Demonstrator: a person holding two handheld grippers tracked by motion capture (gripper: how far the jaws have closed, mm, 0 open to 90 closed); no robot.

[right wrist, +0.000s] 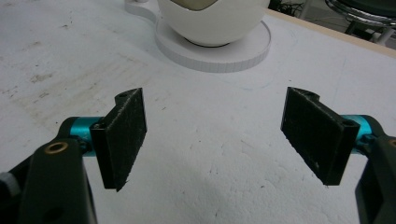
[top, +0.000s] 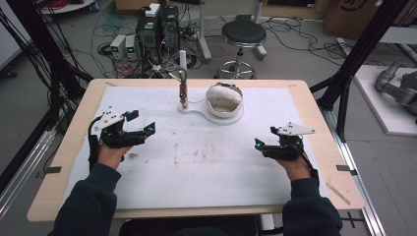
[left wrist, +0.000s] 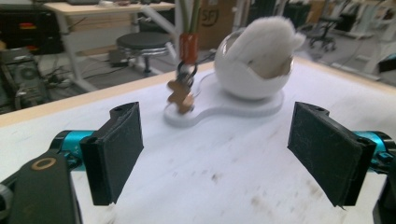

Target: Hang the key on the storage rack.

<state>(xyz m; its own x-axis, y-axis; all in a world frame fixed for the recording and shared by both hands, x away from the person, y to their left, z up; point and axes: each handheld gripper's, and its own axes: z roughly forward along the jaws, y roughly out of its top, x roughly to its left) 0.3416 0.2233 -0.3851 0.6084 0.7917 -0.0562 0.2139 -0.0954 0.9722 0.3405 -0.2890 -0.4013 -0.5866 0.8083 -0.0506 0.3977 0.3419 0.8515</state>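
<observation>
The left gripper (top: pixel 142 129) hovers with jaws spread, empty. Ahead, the hanging charm (left wrist: pixel 181 97) beside the white bowl (top: pixel 223 101) could swing if nudged. The right gripper (top: pixel 262 146) is likewise released; reaching carelessly might tip the bowl.

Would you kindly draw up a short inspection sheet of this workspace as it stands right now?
Surface: white sheet on a wooden table, with brownish smudges mid-sheet.
Job's things: white round cracked-open shell with fluffy white filling on a white keyhole-shaped base; a thin upright stem with an orange band at the base's narrow end.
Clutter: nothing seen on the sheet.
Grippers: left tool and right tool both open, empty, apart from the shell.
Cables: one trails from each tool; tangled leads on the floor behind.
Surroundings: black round stool, computer towers, black frame posts.
</observation>
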